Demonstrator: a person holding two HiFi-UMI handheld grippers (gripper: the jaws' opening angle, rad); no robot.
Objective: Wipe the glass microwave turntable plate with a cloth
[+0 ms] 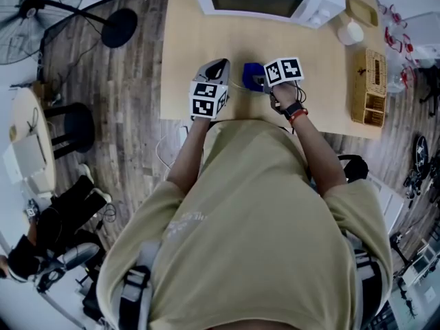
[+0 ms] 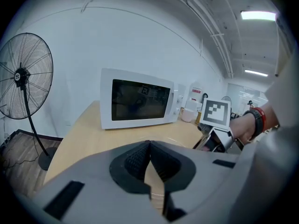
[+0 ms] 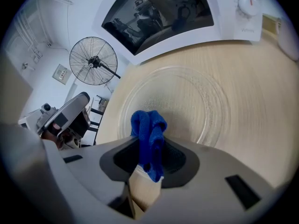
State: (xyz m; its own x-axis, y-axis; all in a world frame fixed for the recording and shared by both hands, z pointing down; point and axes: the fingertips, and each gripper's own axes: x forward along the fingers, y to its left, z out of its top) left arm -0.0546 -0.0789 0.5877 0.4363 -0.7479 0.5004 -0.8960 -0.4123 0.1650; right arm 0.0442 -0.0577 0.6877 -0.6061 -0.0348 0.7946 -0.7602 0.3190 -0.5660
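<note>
The right gripper is pinching a bunched blue cloth tight, so its soft, nubby folds are poking forward toward the plate, a clear, ringed glass disc lying flat on the pale wooden table before the microwave. The left gripper is hovering alongside, jaws closed on nothing.
</note>
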